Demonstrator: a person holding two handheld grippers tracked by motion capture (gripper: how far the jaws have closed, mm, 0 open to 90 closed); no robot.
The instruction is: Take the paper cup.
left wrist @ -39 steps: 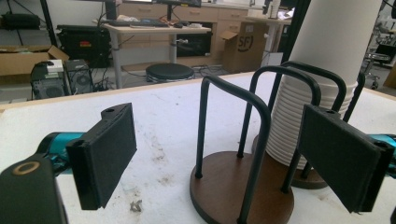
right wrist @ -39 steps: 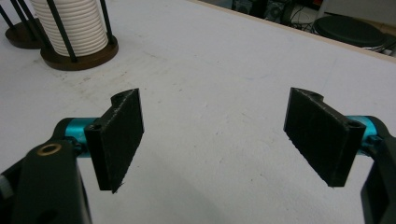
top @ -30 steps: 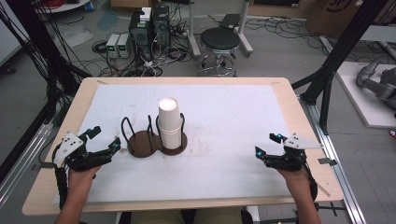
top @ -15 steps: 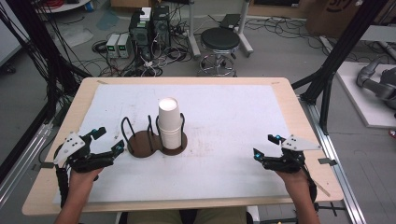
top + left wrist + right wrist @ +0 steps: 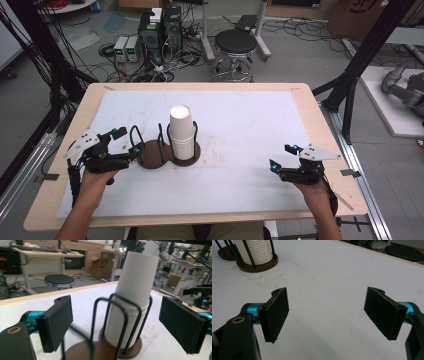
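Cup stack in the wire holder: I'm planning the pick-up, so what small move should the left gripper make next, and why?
Probably ease the left gripper forward and a little up, until its open jaws sit either side of the top cup. It is close to the holder but grips nothing, and the wire posts cage the lower cup stack, so only the part above them is free to clamp.

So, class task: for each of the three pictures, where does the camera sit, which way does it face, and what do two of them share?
High view: above the person's side, looking forward and down on the table; both forearms, left gripper and right gripper show.
Left gripper view: rides the left gripper, facing the stack of cups in its wire holder.
Right gripper view: rides the right gripper, facing the table.
Shared: all see the stack of cups.
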